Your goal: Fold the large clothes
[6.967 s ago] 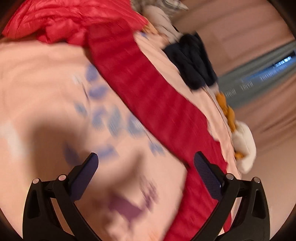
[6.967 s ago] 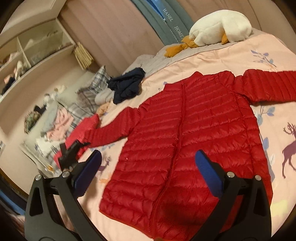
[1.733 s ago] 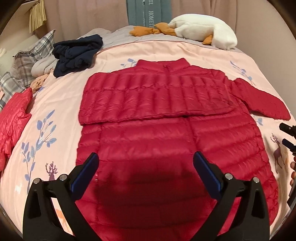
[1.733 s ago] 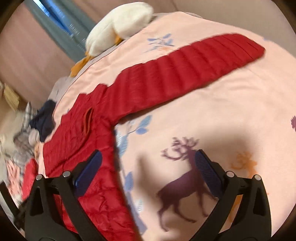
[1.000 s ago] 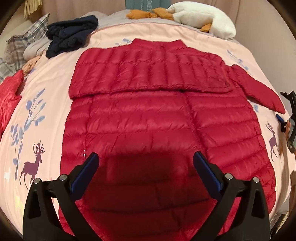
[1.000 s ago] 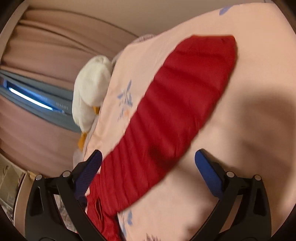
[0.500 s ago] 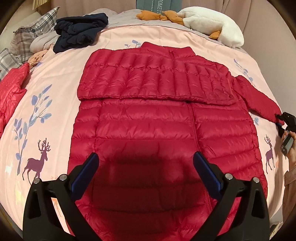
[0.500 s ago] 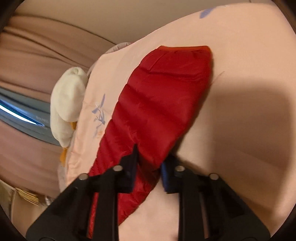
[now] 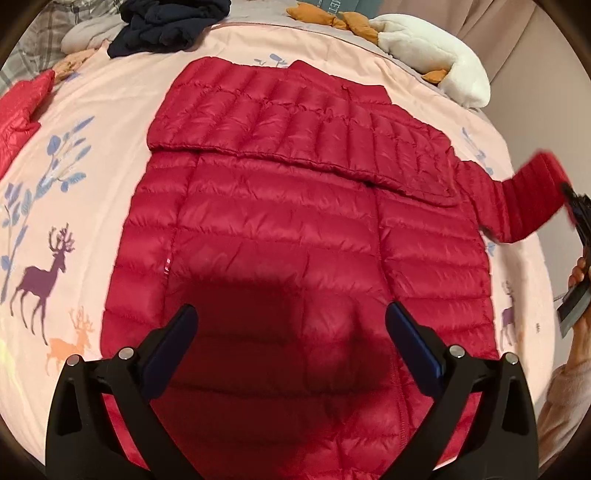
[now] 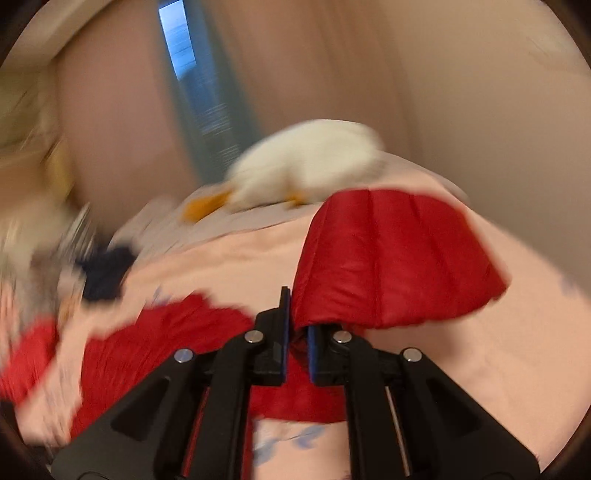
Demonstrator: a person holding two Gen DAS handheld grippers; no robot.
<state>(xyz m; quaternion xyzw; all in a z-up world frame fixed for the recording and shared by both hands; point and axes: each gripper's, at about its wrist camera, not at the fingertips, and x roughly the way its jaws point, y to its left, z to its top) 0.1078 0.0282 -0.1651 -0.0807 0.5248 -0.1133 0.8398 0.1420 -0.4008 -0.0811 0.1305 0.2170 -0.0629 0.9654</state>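
A red quilted puffer jacket lies flat on the pink bedspread, its left sleeve folded across the chest. My left gripper is open and empty, hovering above the jacket's lower front. My right gripper is shut on the cuff end of the right sleeve and holds it lifted off the bed. In the left wrist view the raised sleeve and the right gripper show at the right edge. The right wrist view is motion-blurred.
A white plush duck with orange feet lies at the bed's head. A dark navy garment and plaid and grey clothes sit at the far left. A second red garment lies at the left edge. Curtains and a wall stand beyond.
My right gripper closed on the sleeve cuff and lifted it off the bed, swinging up and leftward. My left gripper stayed open over the jacket, shifting slightly closer.
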